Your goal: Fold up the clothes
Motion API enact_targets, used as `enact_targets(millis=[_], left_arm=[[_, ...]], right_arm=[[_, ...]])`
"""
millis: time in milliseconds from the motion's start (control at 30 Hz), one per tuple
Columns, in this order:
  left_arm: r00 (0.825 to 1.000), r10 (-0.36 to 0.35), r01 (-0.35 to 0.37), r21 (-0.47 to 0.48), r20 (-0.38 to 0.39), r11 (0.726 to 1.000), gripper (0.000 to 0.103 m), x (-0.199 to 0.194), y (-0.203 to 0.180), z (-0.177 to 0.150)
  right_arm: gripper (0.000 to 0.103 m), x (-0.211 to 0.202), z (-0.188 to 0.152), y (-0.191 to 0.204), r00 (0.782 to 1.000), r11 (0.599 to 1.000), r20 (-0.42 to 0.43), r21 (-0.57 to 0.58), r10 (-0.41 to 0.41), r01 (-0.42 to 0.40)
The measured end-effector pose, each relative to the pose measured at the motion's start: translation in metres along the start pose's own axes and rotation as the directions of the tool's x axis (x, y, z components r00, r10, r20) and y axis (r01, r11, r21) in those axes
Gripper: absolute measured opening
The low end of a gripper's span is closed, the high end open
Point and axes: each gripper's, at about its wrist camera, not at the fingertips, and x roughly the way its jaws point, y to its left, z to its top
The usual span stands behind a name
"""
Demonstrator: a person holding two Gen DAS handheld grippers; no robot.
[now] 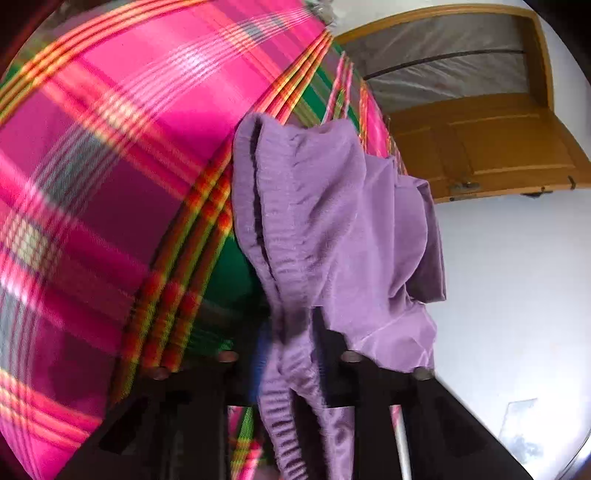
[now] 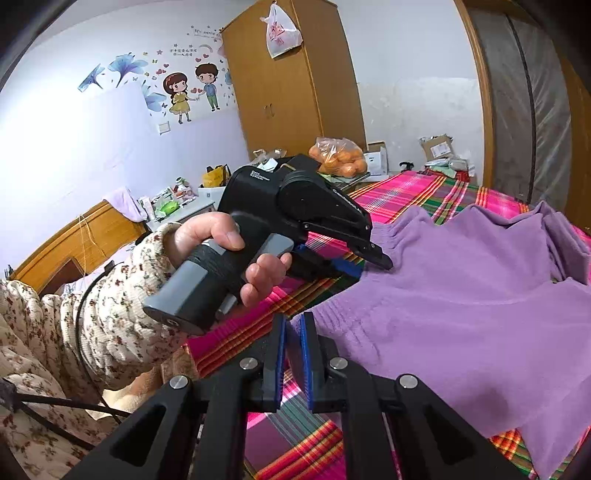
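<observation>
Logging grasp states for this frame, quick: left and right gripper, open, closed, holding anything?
Left gripper: closed on the waistband of the purple garment.
Right gripper: nearly closed, narrow gap, nothing between the fingers; it sits at the garment's edge.

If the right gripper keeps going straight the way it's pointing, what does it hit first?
Probably the purple garment's near edge, just ahead of the right gripper; depth is unclear, so perhaps the plaid bedsheet under it.

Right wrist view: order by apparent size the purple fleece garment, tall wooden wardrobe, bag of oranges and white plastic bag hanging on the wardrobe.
1. Purple fleece garment, though nearness inflates it.
2. Tall wooden wardrobe.
3. Bag of oranges and white plastic bag: too alike to rank.
</observation>
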Motion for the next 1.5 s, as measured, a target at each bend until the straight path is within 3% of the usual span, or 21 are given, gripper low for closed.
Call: enact_targets(millis=[367, 933, 1133, 1333, 1433, 1500], left_arm=[[0.999, -0.023, 0.022, 0.045, 0.023, 0.999, 0.010, -0.006, -0.001, 0.039], [0.997, 0.048, -0.052, 0.075, 0.054, 0.996, 0.010, -0.024, 0.015, 0.114], [0.984, 0.090, -0.102, 0.072, 0.151, 0.992, 0.002, -0.054, 0.032, 0.127], [0.992, 0.063, -0.072, 0.080, 0.110, 0.994, 0.002, -0.056, 0.044, 0.128], [0.998, 0.038, -0.041, 0.085, 0.044, 0.996, 0.011, -0.042, 0.042, 0.127], [1.000, 0.010, -0.009, 0.077, -0.008, 0.997, 0.023, -0.033, 0.043, 0.126]], right_arm=[[0.008, 0.047, 0.020, -0.001, 0.995, 0.996, -0.055, 0.039, 0.081, -0.079], [0.008, 0.146, 0.064, -0.014, 0.971, 0.970, -0.099, 0.135, 0.217, -0.203], [0.008, 0.170, 0.069, -0.008, 0.962, 0.965, -0.127, 0.133, 0.243, -0.226], [0.008, 0.184, 0.063, -0.011, 0.952, 0.956, -0.157, 0.174, 0.263, -0.235], [0.008, 0.178, 0.060, -0.010, 0.954, 0.957, -0.145, 0.169, 0.261, -0.236], [0.008, 0.174, 0.059, -0.010, 0.959, 0.960, -0.135, 0.160, 0.251, -0.229]])
